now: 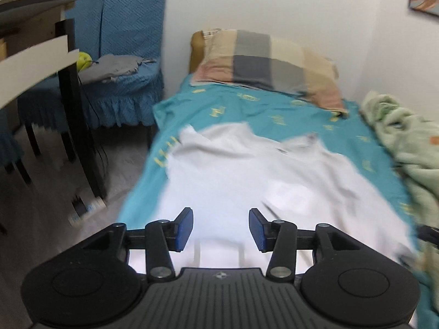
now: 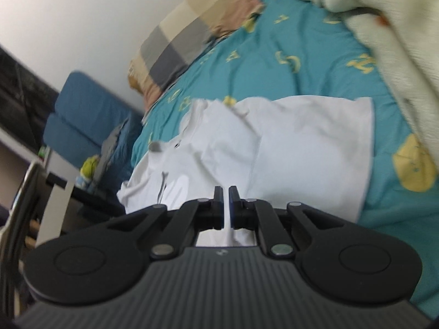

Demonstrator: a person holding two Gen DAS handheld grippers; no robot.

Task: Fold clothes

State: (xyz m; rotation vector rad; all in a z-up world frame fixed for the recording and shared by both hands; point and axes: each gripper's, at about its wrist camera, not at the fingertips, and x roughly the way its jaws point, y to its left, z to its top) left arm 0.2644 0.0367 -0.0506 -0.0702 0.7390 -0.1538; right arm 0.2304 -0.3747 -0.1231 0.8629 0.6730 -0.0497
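Note:
A white T-shirt (image 1: 247, 181) lies spread on the teal bed sheet (image 1: 247, 107), collar toward the pillow. My left gripper (image 1: 221, 230) is open above the shirt's near part, with nothing between its blue pads. In the right wrist view the same shirt (image 2: 288, 148) lies partly folded over itself. My right gripper (image 2: 226, 205) is shut on a fold of the shirt's near edge; white cloth shows between and under its fingers.
A checked pillow (image 1: 269, 63) lies at the head of the bed. A pale green blanket (image 1: 406, 148) is bunched along the right side. A blue covered chair (image 1: 120, 54) with grey cloth and a dark table leg (image 1: 79, 109) stand left of the bed.

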